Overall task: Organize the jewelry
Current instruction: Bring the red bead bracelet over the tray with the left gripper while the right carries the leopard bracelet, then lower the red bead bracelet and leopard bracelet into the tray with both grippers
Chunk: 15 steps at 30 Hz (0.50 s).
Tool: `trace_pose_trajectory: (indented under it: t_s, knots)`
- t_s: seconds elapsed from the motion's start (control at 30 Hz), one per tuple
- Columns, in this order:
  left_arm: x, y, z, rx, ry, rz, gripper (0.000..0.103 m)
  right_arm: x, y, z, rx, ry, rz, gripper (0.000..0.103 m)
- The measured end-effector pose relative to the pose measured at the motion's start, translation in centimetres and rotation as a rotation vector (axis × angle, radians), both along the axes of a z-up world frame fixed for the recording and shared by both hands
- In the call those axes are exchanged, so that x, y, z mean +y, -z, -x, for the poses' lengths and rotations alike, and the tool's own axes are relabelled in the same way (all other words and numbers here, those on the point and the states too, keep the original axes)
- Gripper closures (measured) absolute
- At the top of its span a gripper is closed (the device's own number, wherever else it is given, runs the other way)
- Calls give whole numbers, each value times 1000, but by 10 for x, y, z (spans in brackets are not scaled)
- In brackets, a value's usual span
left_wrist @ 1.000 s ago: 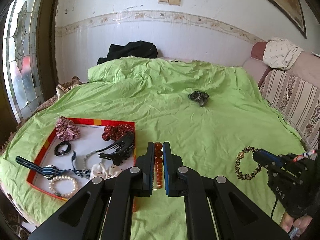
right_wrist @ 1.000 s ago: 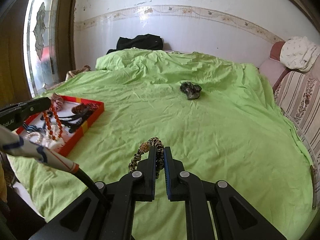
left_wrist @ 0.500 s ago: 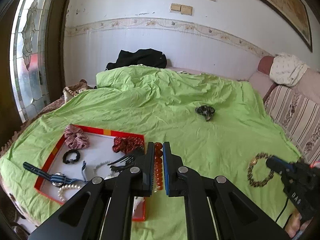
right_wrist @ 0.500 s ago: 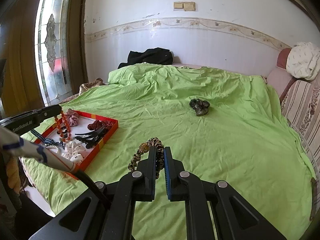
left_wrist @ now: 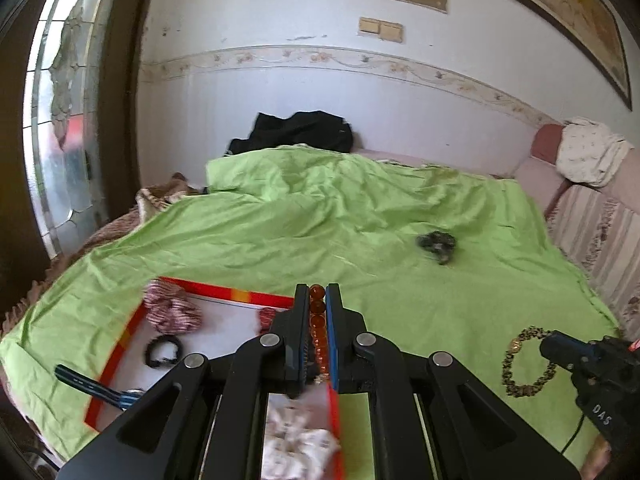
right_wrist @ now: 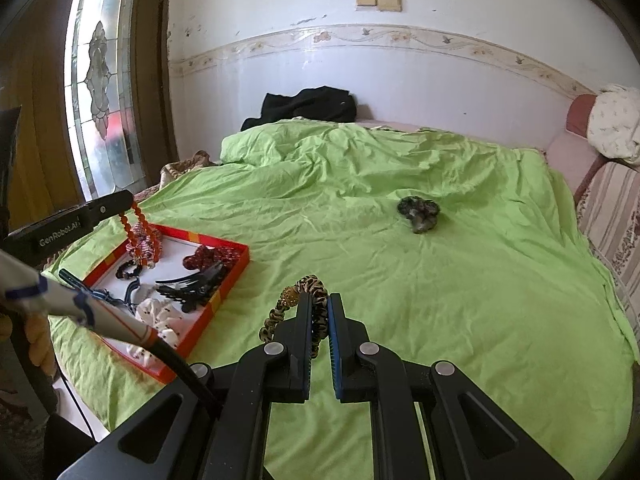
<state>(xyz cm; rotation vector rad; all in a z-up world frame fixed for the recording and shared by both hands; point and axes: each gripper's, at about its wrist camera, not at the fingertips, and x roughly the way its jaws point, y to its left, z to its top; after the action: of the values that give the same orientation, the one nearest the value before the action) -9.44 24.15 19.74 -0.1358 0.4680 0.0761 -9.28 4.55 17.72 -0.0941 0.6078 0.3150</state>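
My left gripper (left_wrist: 318, 294) is shut on an orange bead bracelet (left_wrist: 317, 322) and holds it in the air above the red-rimmed tray (left_wrist: 224, 291); the right wrist view shows the bracelet (right_wrist: 140, 226) hanging over the tray (right_wrist: 230, 278). My right gripper (right_wrist: 320, 300) is shut on a leopard-print bracelet (right_wrist: 294, 298) held above the green bedspread, to the right of the tray. The left wrist view shows that bracelet (left_wrist: 528, 362) dangling from the right gripper's tip. A dark scrunchie (right_wrist: 418, 210) lies alone further up the bed.
The tray holds a striped scrunchie (left_wrist: 170, 310), a black hair tie (left_wrist: 164, 350), black claw clips (right_wrist: 192, 286), a red scrunchie (right_wrist: 208, 256), a white patterned scrunchie (right_wrist: 156, 310) and a blue striped band (left_wrist: 94, 386). A striped sofa (right_wrist: 612, 216) flanks the bed's right side.
Both grippers have risen with their bracelets still held. The left gripper has moved left over the tray, so the tray now sits lower and partly under it.
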Motion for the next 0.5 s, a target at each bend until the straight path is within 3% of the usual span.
trace_pose_trajectory:
  t_s: [0.5]
  knots:
    - [73,38,-16,89,-123,74,96,83,12,-27,33,-136,55,94]
